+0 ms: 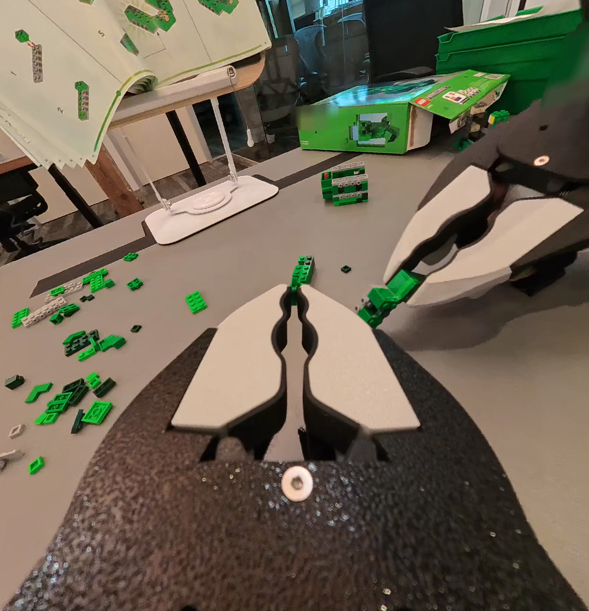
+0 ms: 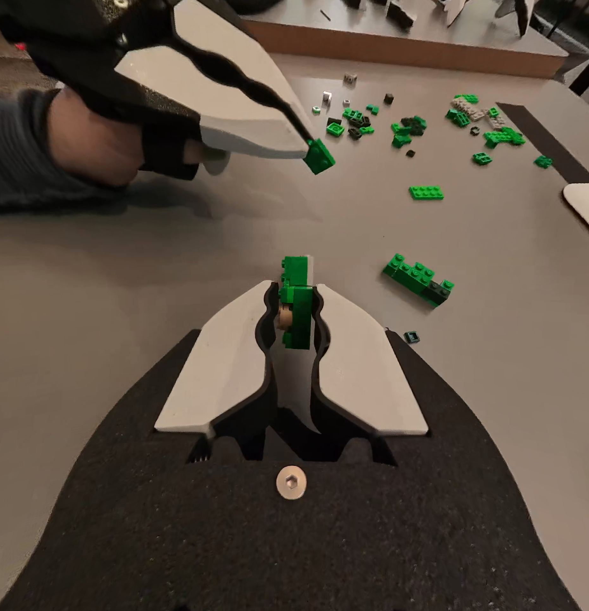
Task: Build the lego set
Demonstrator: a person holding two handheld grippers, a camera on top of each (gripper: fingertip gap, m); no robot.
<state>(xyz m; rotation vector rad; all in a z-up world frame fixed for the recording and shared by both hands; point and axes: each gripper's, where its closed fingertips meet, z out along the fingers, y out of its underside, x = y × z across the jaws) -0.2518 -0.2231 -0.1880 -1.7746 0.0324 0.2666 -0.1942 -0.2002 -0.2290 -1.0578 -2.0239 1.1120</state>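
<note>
My left gripper (image 1: pixel 294 290) is shut on a small green plate (image 2: pixel 319 160), which shows edge-on between its tips in the left wrist view. It is held above the grey table (image 2: pixel 154 264). My right gripper (image 2: pixel 294 287) is shut on a green brick sub-assembly (image 2: pixel 296 314) with a tan part on its left side. In the left wrist view the right gripper (image 1: pixel 402 291) comes in from the right, with the sub-assembly (image 1: pixel 382 299) sticking out of its tips close to my left fingers. The two held pieces are apart.
A stepped green brick stack (image 2: pixel 418 282) lies on the table. A built green-grey block (image 1: pixel 347 185) stands farther back. Loose green and grey pieces (image 1: pixel 71 347) are scattered left. There is also a green plate (image 1: pixel 196 301), a set box (image 1: pixel 369 122), and an instruction booklet (image 1: pixel 88 66) on a white stand (image 1: pixel 213 208). The tips of one gripper are about 8 centimetres away from the tips of the other. The stepped green brick stack (image 2: pixel 418 282) is about 9 centimetres from my right fingertips.
</note>
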